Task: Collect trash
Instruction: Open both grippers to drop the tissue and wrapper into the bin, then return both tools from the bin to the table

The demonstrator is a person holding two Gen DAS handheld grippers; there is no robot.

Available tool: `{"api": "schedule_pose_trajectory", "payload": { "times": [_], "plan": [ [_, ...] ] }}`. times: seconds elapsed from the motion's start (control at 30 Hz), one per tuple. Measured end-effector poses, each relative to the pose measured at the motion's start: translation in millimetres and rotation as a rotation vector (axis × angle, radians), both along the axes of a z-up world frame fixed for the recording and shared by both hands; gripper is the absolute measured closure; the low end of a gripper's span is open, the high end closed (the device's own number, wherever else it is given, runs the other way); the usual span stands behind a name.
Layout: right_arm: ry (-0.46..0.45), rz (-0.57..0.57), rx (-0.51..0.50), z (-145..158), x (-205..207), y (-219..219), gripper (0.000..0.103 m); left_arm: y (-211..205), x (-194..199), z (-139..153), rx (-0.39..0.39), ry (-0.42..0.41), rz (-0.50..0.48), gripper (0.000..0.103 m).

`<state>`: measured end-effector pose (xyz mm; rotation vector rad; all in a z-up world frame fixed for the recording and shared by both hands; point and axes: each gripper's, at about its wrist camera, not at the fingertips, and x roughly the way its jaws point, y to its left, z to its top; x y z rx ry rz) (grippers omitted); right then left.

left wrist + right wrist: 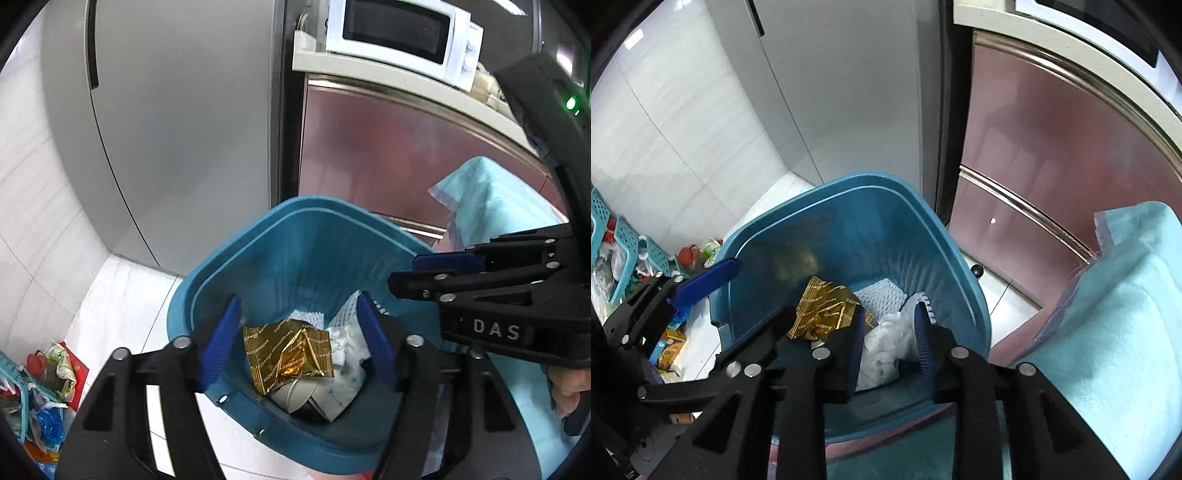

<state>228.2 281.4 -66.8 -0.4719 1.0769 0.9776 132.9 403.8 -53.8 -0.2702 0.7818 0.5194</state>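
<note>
My left gripper (298, 306) hangs open over a blue trash bin (295, 206), its blue pads spread wide. A gold foil wrapper (288, 354) lies loose between and below them inside the bin, touching neither pad. My right gripper (890, 317) points down into the same bin (864, 181), jaws partly apart. A crumpled white tissue (890, 338) shows in the gap, lying in the bin. The wrapper (823, 310) sits left of it on white foam netting (879, 295). Each gripper shows in the other's view: the right (410, 273) and the left (762, 288).
A grey fridge (166, 129) stands behind the bin, beside a reddish cabinet door (388, 155) with a white microwave (399, 33) on top. A light blue cloth (1108, 295) drapes at the right. A teal basket (624, 251) with clutter sits on the floor at left.
</note>
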Motion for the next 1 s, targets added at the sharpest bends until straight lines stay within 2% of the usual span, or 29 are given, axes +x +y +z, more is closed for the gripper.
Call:
{"api": "schedule_pose_trajectory", "payload": {
  "times": [0.07,0.13,0.27,0.3,0.43,0.47,0.5,0.57,0.63,0.77,1.0],
  "plan": [
    [0.001,-0.014,0.017,3,1,-5,0.078,-2,-2,5,0.007,-0.005,-0.002,0.035],
    [0.001,-0.033,0.046,9,2,-14,0.076,-6,-7,14,0.017,-0.025,0.001,0.028],
    [-0.013,-0.067,0.118,25,1,-36,0.066,-7,-29,35,0.040,-0.083,0.027,0.007],
    [-0.019,-0.075,0.139,31,0,-42,0.064,-8,-36,41,0.044,-0.105,0.034,0.006],
    [-0.055,-0.097,0.236,54,-13,-73,0.036,-9,-76,65,0.034,-0.184,0.089,0.006],
    [-0.066,-0.099,0.262,60,-19,-82,0.033,-10,-85,70,0.031,-0.199,0.102,0.006],
    [-0.076,-0.105,0.276,64,-23,-88,0.026,-12,-97,74,0.025,-0.216,0.113,0.006],
    [-0.091,-0.107,0.311,71,-32,-102,0.022,-16,-113,81,0.014,-0.235,0.135,0.006],
    [-0.096,-0.105,0.349,78,-45,-116,0.012,-20,-130,84,0.006,-0.253,0.139,0.006],
    [-0.123,-0.093,0.394,85,-67,-133,0.007,-37,-160,85,0.007,-0.257,0.143,0.006],
    [-0.137,-0.095,0.465,93,-99,-169,0.007,-66,-196,86,-0.040,-0.298,0.148,0.006]
  ]
}}
